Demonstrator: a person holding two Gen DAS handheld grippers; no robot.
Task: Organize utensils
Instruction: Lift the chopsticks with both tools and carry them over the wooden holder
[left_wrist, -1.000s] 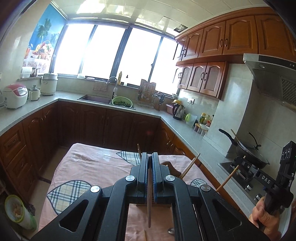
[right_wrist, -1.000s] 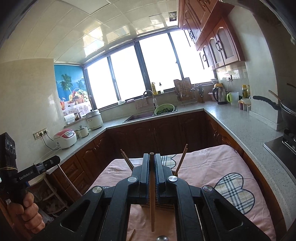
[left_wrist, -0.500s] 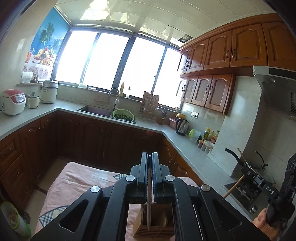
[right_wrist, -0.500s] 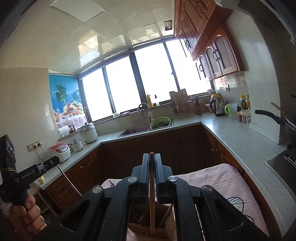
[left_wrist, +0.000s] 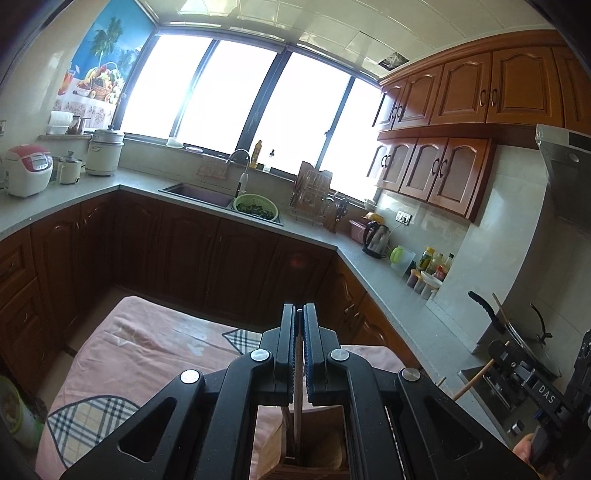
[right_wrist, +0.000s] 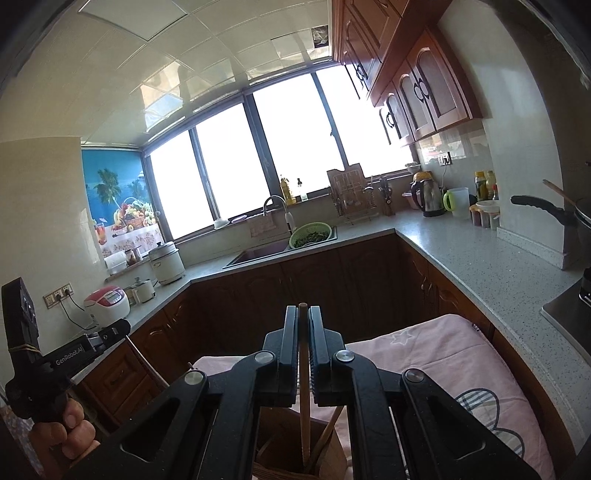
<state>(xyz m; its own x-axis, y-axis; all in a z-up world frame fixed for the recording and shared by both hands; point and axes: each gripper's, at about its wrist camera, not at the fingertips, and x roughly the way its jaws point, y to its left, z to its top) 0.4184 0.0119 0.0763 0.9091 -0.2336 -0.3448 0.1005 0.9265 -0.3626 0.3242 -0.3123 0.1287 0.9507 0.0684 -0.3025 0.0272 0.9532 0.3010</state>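
My left gripper (left_wrist: 299, 314) is shut on a thin wooden chopstick (left_wrist: 297, 413); its lower end reaches down into a wooden utensil holder (left_wrist: 314, 458) right under the fingers. My right gripper (right_wrist: 303, 314) is shut on another wooden chopstick (right_wrist: 304, 413), which hangs into the same wooden holder (right_wrist: 332, 458) beside other sticks there. In the left wrist view the right gripper (left_wrist: 498, 354) appears at the far right with its chopstick (left_wrist: 472, 380) slanting down. In the right wrist view the left gripper (right_wrist: 122, 328) shows at the far left, held by a hand (right_wrist: 62, 435).
The holder stands on a table with a pink cloth (left_wrist: 147, 354) with checked patches. Dark wood cabinets and a grey counter (right_wrist: 480, 266) ring the room. A sink (left_wrist: 199, 194), green colander (left_wrist: 255, 207), kettle (right_wrist: 428, 195), rice cooker (left_wrist: 27, 173) and wok handle (right_wrist: 539, 206) are on the counter.
Both grippers came in over the wooden holder and sank a little. The chopsticks' lower ends now hang inside it. The table has dropped lower in both views.
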